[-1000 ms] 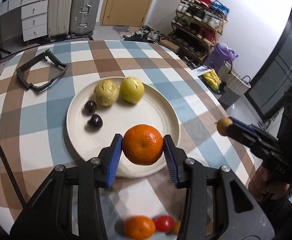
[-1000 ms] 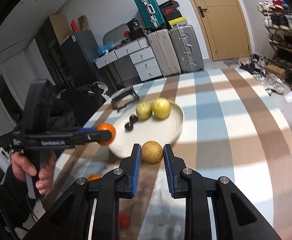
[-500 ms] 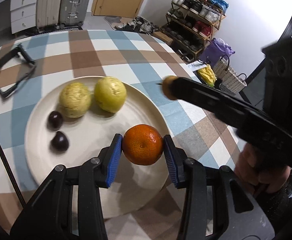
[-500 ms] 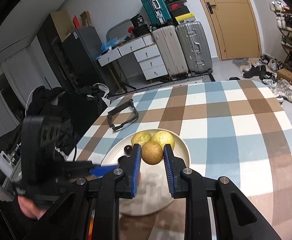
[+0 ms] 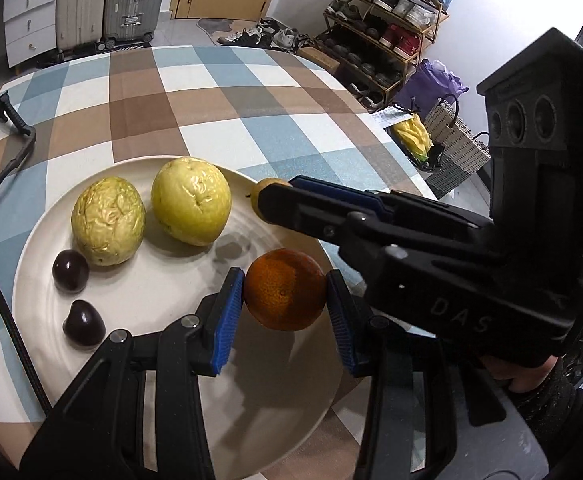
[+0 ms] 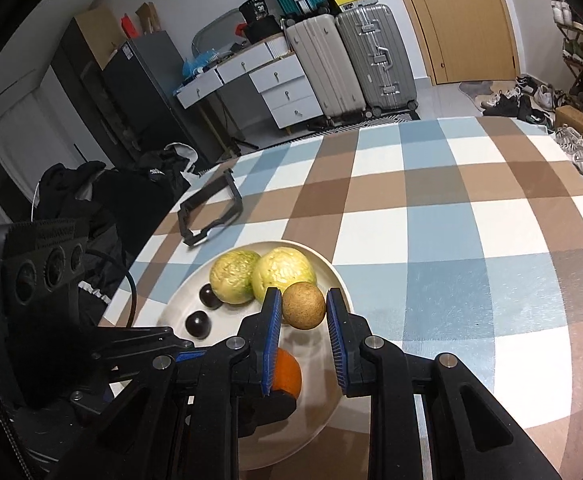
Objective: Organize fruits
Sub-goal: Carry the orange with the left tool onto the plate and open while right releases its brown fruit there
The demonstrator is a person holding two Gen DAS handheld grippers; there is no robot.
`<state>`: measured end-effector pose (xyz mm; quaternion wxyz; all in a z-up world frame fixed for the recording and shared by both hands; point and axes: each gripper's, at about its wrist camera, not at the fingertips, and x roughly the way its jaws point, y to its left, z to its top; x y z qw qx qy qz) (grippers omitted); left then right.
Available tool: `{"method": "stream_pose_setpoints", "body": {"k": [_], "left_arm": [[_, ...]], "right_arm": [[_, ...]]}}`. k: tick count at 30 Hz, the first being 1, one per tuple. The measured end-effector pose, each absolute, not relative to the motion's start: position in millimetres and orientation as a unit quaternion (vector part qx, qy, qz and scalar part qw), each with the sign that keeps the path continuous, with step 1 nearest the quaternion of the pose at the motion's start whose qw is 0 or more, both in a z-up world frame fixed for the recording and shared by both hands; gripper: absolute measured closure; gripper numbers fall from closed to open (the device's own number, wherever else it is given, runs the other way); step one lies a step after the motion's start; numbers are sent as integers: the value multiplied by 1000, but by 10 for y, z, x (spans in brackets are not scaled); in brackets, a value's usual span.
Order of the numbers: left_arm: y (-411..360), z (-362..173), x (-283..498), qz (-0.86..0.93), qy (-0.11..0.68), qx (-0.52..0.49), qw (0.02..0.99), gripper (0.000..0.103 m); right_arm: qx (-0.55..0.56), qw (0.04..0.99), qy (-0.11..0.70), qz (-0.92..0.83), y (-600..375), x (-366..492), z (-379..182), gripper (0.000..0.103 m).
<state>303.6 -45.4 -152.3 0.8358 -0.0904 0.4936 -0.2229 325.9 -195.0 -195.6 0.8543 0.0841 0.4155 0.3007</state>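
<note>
Raised letters "DAS" on the black body of the right gripper (image 5: pixel 279 196), seen from the left wrist. Cream plate (image 5: pixel 139 320) on the checked tablecloth (image 5: pixel 219 120), holding two wrinkled yellow-green fruits (image 5: pixel 108 221) side by side and two small dark fruits (image 5: pixel 70 265) beside them. Left gripper (image 5: pixel 286 312) clamped on a glossy, dimpled orange (image 5: pixel 286 290) above the plate's near right part; right gripper closed on a small, rough brown round fruit (image 6: pixel 303 305) over the plate's right rim, near the yellow-green pair.
</note>
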Motion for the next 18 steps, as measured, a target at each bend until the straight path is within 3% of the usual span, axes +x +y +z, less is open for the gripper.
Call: {"method": "stream_pose_setpoints", "body": {"k": [18], "left_arm": [[-407,-1518,3092,-210,492,-97,839,64]], "right_arm": [[88,856,424,283,-1934,3333,-2042,77]]}}
